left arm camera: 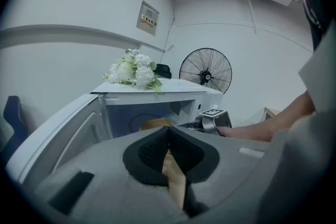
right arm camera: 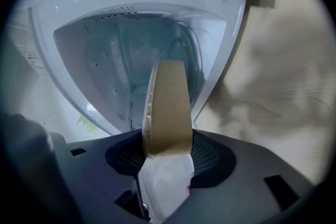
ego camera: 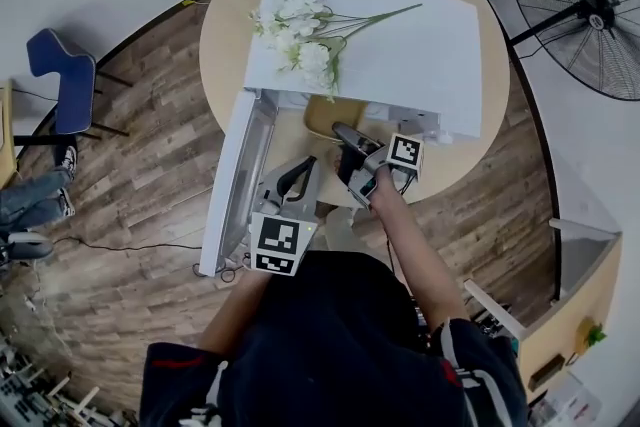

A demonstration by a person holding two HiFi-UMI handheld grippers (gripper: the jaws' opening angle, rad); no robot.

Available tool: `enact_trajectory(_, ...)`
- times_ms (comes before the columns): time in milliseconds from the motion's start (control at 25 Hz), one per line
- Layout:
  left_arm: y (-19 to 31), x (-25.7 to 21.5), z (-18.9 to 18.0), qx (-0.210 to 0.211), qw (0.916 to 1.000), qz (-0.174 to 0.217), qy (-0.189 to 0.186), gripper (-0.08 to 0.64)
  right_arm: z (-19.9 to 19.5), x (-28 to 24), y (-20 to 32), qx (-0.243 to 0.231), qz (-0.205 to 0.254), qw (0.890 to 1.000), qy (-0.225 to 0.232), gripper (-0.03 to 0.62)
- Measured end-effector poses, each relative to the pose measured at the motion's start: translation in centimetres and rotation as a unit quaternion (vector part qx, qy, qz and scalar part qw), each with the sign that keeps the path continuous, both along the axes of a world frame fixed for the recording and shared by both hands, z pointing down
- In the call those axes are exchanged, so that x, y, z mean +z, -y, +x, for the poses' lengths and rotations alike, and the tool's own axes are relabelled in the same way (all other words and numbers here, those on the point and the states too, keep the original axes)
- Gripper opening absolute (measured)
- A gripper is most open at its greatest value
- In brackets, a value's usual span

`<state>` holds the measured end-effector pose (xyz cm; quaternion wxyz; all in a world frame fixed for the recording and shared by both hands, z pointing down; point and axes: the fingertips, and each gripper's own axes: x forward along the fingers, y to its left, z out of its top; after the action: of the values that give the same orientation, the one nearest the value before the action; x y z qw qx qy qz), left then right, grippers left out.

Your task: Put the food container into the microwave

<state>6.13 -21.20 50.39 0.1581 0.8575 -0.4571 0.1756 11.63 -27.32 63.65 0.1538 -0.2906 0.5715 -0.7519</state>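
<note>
A white microwave (ego camera: 400, 45) stands on a round table with its door (ego camera: 235, 180) swung open to the left. At the mouth of the cavity, a tan food container (ego camera: 328, 115) is held by its rim, with my right gripper (ego camera: 352, 147) shut on it. In the right gripper view the container (right arm camera: 167, 107) is edge-on between the jaws (right arm camera: 167, 147), in front of the cavity (right arm camera: 121, 55). My left gripper (ego camera: 297, 177) hangs shut beside the door, holding nothing. In its own view, the left gripper (left arm camera: 168, 136) faces the open microwave (left arm camera: 157, 94) and the container (left arm camera: 155, 124).
White flowers (ego camera: 300, 35) lie on top of the microwave. The round wooden table (ego camera: 225, 35) leaves little margin in front of the microwave. A standing fan (ego camera: 590, 0) is at the right, a blue chair (ego camera: 60, 80) at the left on the wood floor.
</note>
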Motion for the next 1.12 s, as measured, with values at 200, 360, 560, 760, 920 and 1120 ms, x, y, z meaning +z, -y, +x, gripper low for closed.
enact_trajectory(200,-0.2,0.3,-0.4,-0.013,0.9999,-0.005,0.003,0.015,-0.1,0.2,1.7,0.014,0.007,1.000,-0.002,0.229)
enact_trajectory(360,-0.5,0.7,-0.6,-0.021,0.9997,-0.008,0.007,0.015,-0.1,0.5,2.6,0.026,0.025,0.999,-0.007,0.227)
enact_trajectory(560,-0.7,0.7,-0.8,-0.028,0.9995,-0.008,0.008,0.015,-0.2,0.8,3.4,0.041,0.040,0.998,-0.015,0.218)
enact_trajectory(760,-1.0,1.2,-1.1,-0.031,0.9994,-0.015,0.008,0.015,-0.2,1.3,4.1,0.051,0.044,0.998,-0.017,0.219)
enact_trajectory(920,-0.8,0.8,-1.5,-0.037,0.9991,-0.018,0.001,0.015,0.0,1.5,4.2,0.056,0.035,0.998,-0.023,0.225)
enact_trajectory(1120,-0.6,0.7,-1.0,-0.032,0.9991,-0.023,-0.012,0.015,0.5,2.6,3.9,0.070,0.020,0.997,-0.028,0.243)
